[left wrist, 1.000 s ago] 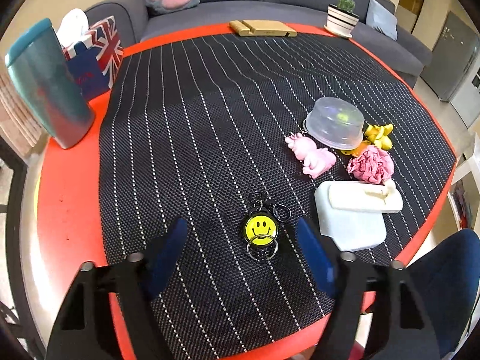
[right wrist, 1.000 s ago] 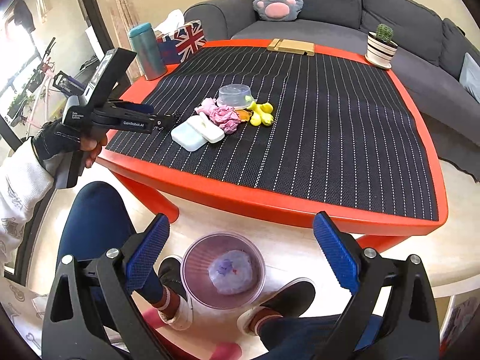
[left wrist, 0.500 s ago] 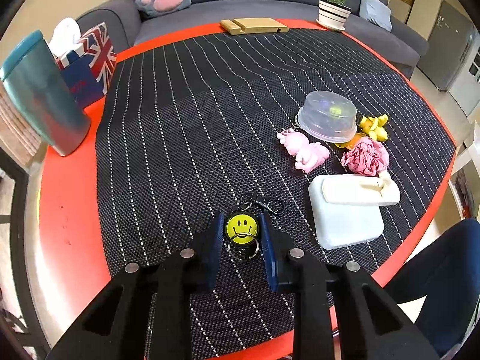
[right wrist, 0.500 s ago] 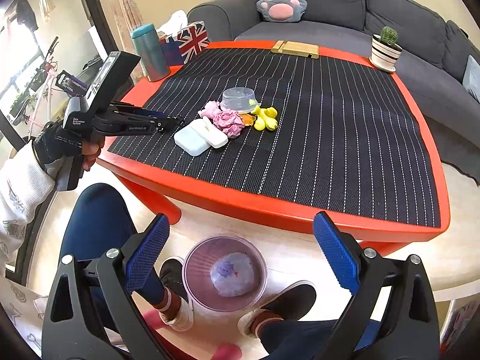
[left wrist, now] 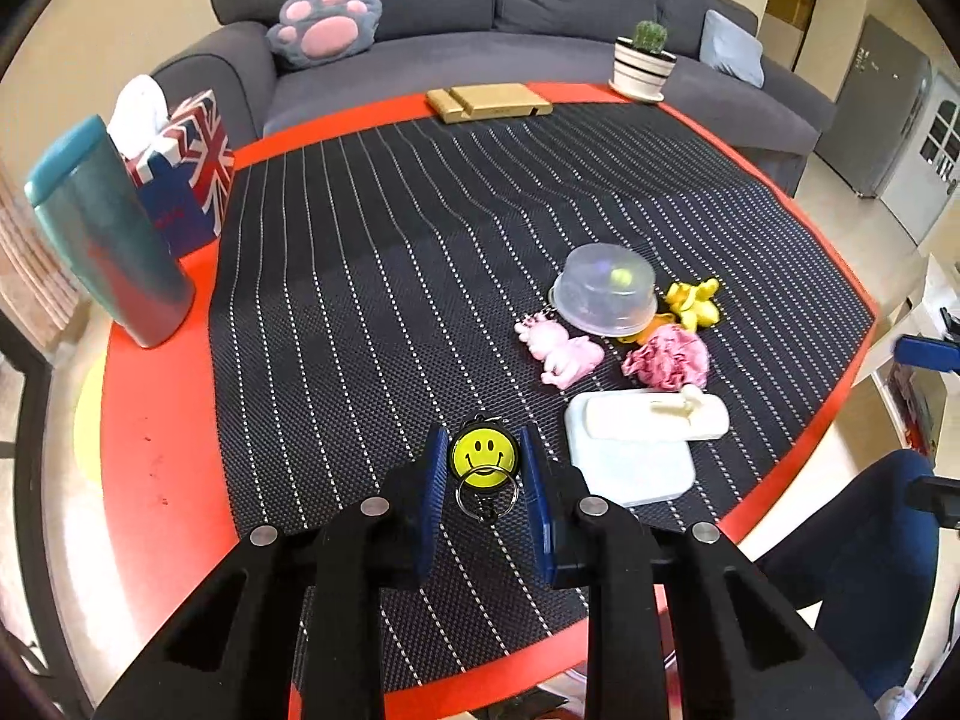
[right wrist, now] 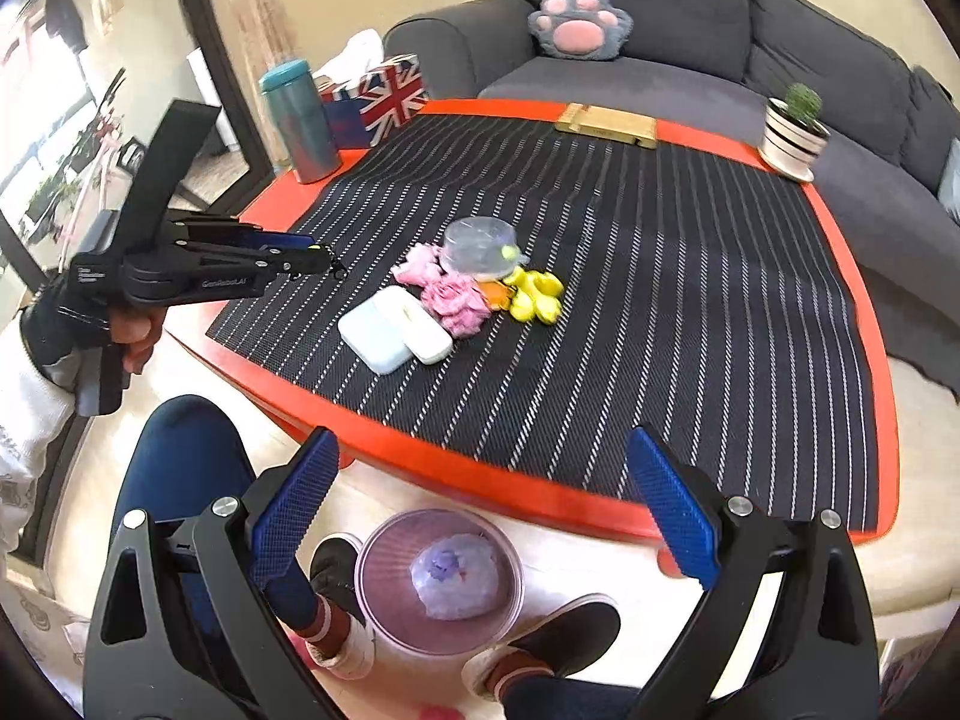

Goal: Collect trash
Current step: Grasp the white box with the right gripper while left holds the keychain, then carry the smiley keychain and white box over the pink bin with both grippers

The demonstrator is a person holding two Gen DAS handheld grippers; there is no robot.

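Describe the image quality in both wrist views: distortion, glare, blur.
Left wrist view: strong fisheye bending, the striped mat's lines fan outward, dark corners frame the picture; the smiley keychain between the left gripper's pads is sharp. Right wrist view: same curvature, the window area at the left edge is blown out by daylight; the bin on the floor below the open right gripper looks slightly soft.

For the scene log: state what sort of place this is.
Most likely a home living room: a grey sofa with a paw cushion sits behind a low red table, and a potted cactus stands on its far edge.
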